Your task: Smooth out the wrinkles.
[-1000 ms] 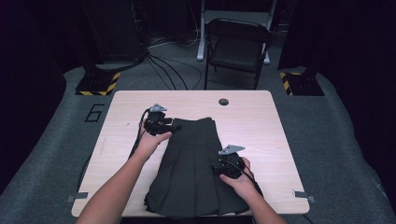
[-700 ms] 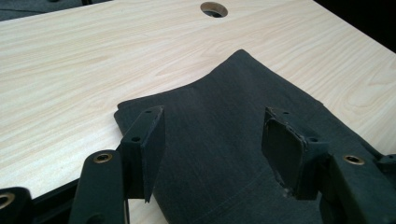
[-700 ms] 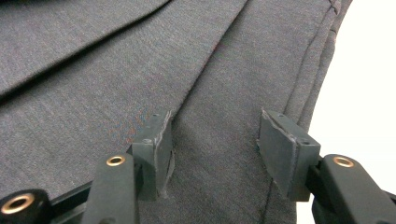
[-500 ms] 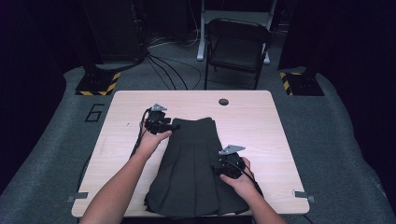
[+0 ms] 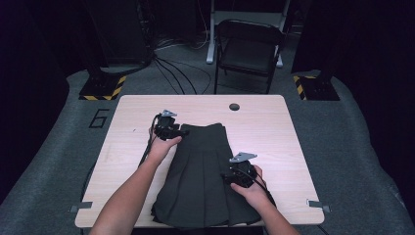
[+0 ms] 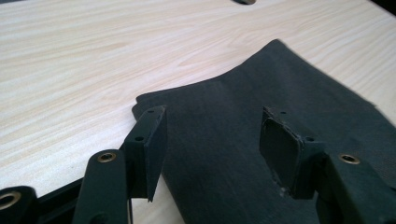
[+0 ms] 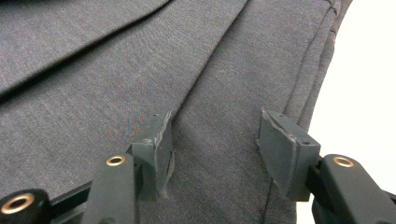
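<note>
Partly cut off below, the skirt (image 5: pixel 203 181) lies under both parted, empty claws: left (image 6: pixel 212 140), right (image 7: pixel 215 149).

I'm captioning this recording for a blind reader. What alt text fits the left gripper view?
The left hand-held gripper hovers with its two black jaws open over a corner of a dark pleated skirt, gripping nothing. The skirt lies flat on a light wooden table, which stretches away behind it.
</note>
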`<control>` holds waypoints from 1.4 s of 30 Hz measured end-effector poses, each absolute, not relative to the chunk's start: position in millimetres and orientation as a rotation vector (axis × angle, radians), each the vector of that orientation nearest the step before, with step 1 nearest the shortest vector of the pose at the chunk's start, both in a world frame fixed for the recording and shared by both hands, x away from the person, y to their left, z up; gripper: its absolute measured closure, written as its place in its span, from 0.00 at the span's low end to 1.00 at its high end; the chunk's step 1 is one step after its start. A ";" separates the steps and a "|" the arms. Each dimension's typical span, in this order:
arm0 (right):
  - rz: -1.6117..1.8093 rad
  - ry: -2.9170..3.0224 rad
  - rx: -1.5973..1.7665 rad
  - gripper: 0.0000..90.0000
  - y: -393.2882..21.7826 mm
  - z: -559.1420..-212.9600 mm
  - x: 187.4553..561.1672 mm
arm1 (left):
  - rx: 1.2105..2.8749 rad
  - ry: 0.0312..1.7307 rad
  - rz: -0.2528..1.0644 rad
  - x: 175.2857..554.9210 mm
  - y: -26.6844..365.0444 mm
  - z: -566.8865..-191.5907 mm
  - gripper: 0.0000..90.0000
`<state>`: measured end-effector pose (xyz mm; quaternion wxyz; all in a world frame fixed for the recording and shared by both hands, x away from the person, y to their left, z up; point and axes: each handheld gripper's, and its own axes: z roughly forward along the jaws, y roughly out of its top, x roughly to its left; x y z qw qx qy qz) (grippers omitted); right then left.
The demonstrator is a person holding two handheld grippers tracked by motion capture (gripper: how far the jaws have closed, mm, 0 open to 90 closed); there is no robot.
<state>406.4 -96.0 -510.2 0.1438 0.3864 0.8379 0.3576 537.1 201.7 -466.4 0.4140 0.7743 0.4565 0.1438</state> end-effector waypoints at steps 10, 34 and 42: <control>1.041 2.412 1.109 0.49 -96.9 -511.5 404.8 | 1.992 1.208 0.414 551.5 203.1 -487.1 0.45; 1.051 2.387 1.069 0.49 -97.1 -514.3 402.1 | 2.035 1.254 0.401 560.8 197.1 -514.1 0.37; 1.050 2.385 1.068 0.49 -97.2 -514.4 401.9 | 2.004 1.250 0.366 561.4 193.8 -516.9 0.37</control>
